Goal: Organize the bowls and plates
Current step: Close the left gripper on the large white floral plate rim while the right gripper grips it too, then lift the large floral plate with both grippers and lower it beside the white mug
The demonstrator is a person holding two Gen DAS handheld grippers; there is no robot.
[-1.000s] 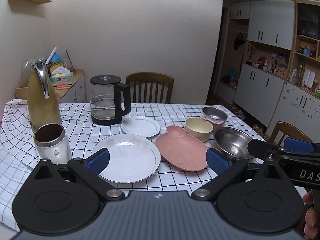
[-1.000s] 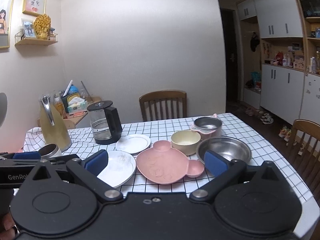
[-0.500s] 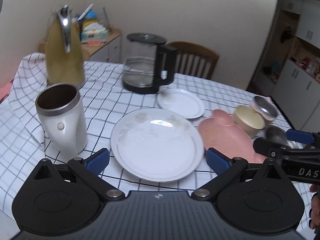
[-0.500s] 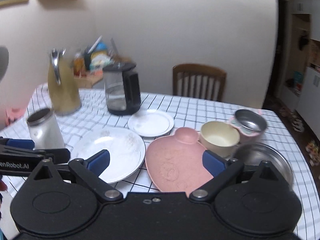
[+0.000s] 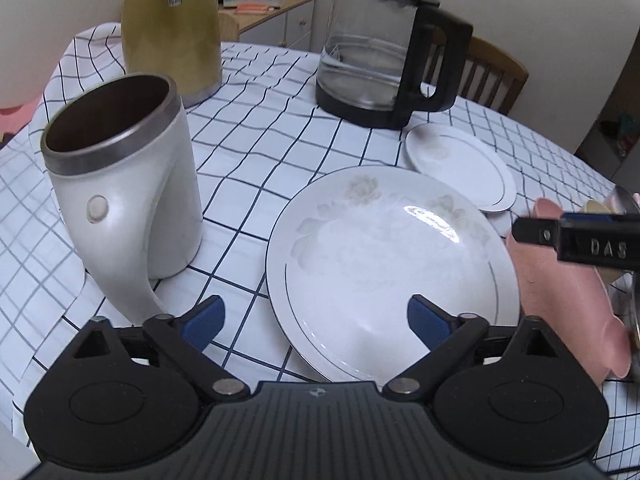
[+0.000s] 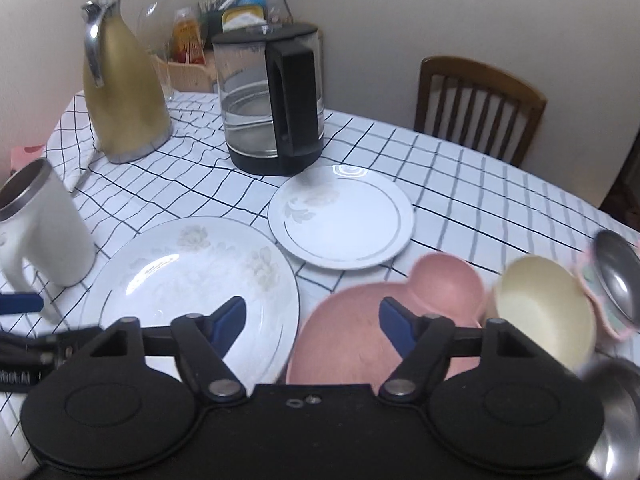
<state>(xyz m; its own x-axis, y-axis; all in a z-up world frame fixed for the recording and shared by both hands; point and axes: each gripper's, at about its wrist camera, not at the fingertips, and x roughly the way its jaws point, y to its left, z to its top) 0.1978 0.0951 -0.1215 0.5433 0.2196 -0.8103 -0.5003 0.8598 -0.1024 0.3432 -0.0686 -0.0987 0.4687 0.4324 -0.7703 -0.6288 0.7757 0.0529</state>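
Observation:
A large white plate (image 5: pixel 392 264) lies on the checked cloth, a small white plate (image 5: pixel 460 168) behind it and a pink bear-shaped plate (image 6: pixel 444 280) to its right. Right of the pink plate sit a cream bowl (image 6: pixel 540 312) and a small steel bowl (image 6: pixel 616 268) in a pink holder. My left gripper (image 5: pixel 316 320) hovers over the large plate's near rim, jaws closing, pads touching nothing. My right gripper (image 6: pixel 312 322) hangs above the gap between the large plate (image 6: pixel 180 276) and the pink plate, jaws closing, nothing gripped.
A white steel-rimmed mug (image 5: pixel 120 200) stands left of the large plate. A gold jug (image 5: pixel 172 28) and a glass kettle (image 5: pixel 380 52) stand at the back. A wide steel bowl (image 6: pixel 616 420) sits at the front right. A wooden chair (image 6: pixel 480 104) is behind the table.
Both grippers have dropped toward the table, tilted downward and moved in over the plates. Their jaws have narrowed, the right more than the left.

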